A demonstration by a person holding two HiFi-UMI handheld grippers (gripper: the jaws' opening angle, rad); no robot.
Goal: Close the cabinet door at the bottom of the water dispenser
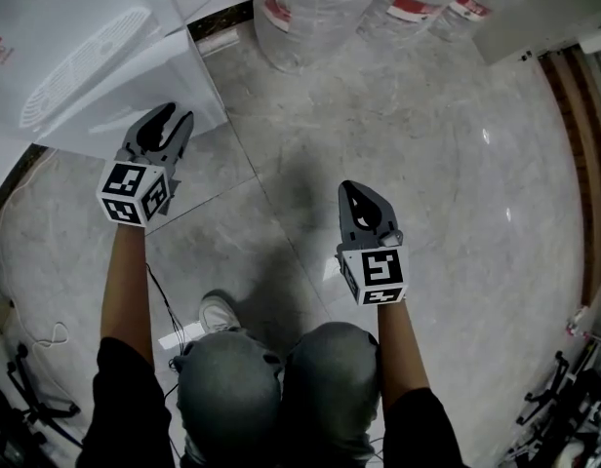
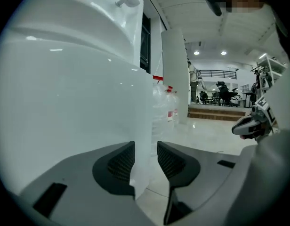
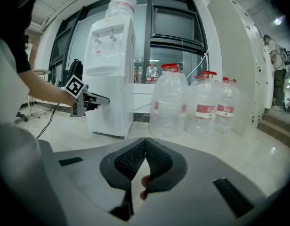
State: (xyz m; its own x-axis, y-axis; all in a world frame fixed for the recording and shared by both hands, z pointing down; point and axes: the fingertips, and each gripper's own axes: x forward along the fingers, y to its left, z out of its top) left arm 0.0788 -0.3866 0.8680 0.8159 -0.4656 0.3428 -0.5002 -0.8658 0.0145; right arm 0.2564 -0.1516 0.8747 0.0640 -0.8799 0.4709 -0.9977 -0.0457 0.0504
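The cabinet door (image 2: 102, 112) is at the foot of the water dispenser (image 3: 109, 46), a white panel that appears to stand out from the body, though how far ajar it is I cannot tell. The left gripper (image 2: 146, 157) has its fingers open with the door's thin free edge between them. A gap shows beside one pad, so it straddles the edge and does not clamp it, probably to steer the panel shut by pushing. The right gripper (image 3: 145, 147) hangs well apart over the bare floor (image 1: 427, 213), its fingers closed on nothing, likely not needed for this step. Only the left gripper view shows the edge inside the fingers. From the head view the left gripper's (image 1: 174, 120) tips merely meet the panel's (image 1: 135, 96) lower border. The right gripper view alone shows the whole dispenser upright, with large water bottles (image 3: 168, 102) just beside it.
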